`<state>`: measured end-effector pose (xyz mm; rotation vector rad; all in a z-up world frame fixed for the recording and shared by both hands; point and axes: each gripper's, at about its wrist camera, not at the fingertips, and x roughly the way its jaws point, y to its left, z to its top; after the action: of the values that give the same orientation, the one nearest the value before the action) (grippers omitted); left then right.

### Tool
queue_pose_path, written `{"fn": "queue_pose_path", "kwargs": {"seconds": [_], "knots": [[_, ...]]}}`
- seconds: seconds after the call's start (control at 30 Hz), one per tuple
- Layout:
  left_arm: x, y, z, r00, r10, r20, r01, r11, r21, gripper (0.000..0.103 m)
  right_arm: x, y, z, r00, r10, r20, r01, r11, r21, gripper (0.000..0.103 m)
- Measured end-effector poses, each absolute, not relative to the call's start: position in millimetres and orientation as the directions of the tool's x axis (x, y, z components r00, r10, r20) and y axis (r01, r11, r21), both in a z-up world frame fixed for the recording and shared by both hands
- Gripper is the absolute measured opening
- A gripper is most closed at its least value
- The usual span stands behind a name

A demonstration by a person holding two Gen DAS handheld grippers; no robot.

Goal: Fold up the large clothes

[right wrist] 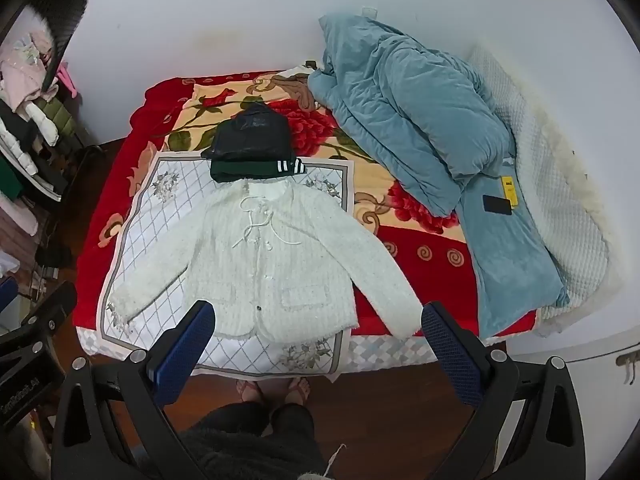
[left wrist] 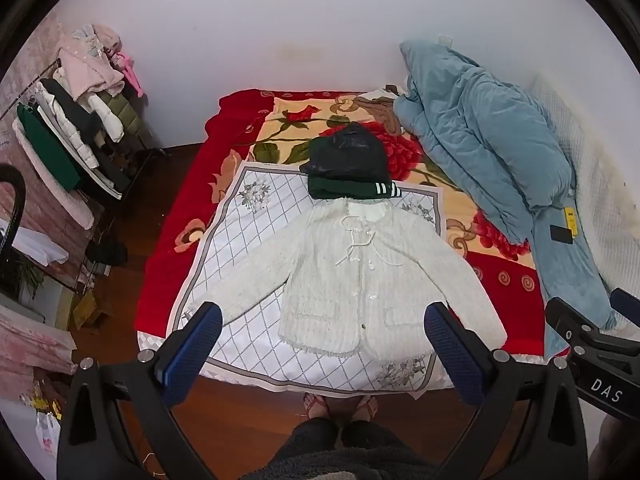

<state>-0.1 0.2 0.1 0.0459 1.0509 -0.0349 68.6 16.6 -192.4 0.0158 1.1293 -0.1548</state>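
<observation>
A fluffy white jacket (left wrist: 352, 280) lies spread flat, front up, sleeves out to both sides, on a white grid-patterned cloth (left wrist: 256, 216) on the bed. It also shows in the right wrist view (right wrist: 272, 264). Behind its collar sits a stack of folded clothes: a black garment (left wrist: 348, 148) on a dark green one with white stripes (left wrist: 352, 190). My left gripper (left wrist: 324, 312) is open and empty, held above the near edge of the bed. My right gripper (right wrist: 318, 312) is open and empty too, beside it.
A red floral blanket (left wrist: 180, 200) covers the bed. A blue quilt (left wrist: 480, 136) lies bunched along the right side, with a black phone (left wrist: 561, 234) and a yellow item on it. A loaded clothes rack (left wrist: 80, 120) stands at the left. My feet (left wrist: 340, 404) are on the wooden floor.
</observation>
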Motion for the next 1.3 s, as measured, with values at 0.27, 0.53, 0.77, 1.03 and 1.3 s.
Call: {"fn": "queue_pose_path", "kwargs": {"seconds": [0.27, 0.53, 0.77, 1.03, 1.3], "knots": [[0.3, -3.6, 0.8, 0.506, -0.004, -0.863, 0.041, 0.999, 0.02, 0.103, 65.9, 15.4, -197.1, 0.415, -0.121, -0.902, 0.136, 0.988, -0.07, 0.103], [-4.8, -6.5, 1.6, 0.509, -0.002, -0.861, 0.048, 0.999, 0.026, 0.103, 62.8, 15.4, -187.3, 0.42, -0.125, -0.899, 0.135, 0.988, -0.074, 0.103], [-3.7, -5.6, 3.4, 0.508, -0.007, -0.861, 0.05, 0.999, 0.021, 0.103, 60.9, 14.8, -181.0, 0.424, -0.127, -0.897, 0.135, 0.988, -0.076, 0.103], [-5.3, 1.6, 6.6, 0.513, -0.01, -0.859, 0.042, 0.999, 0.014, 0.103, 65.4, 23.5, -170.4, 0.431, -0.124, -0.894, 0.125, 0.989, -0.077, 0.103], [-3.7, 4.6, 7.3, 0.514, -0.009, -0.858, 0.042, 0.999, 0.014, 0.103, 66.5, 27.1, -170.7, 0.433, -0.121, -0.893, 0.125, 0.989, -0.073, 0.103]]}}
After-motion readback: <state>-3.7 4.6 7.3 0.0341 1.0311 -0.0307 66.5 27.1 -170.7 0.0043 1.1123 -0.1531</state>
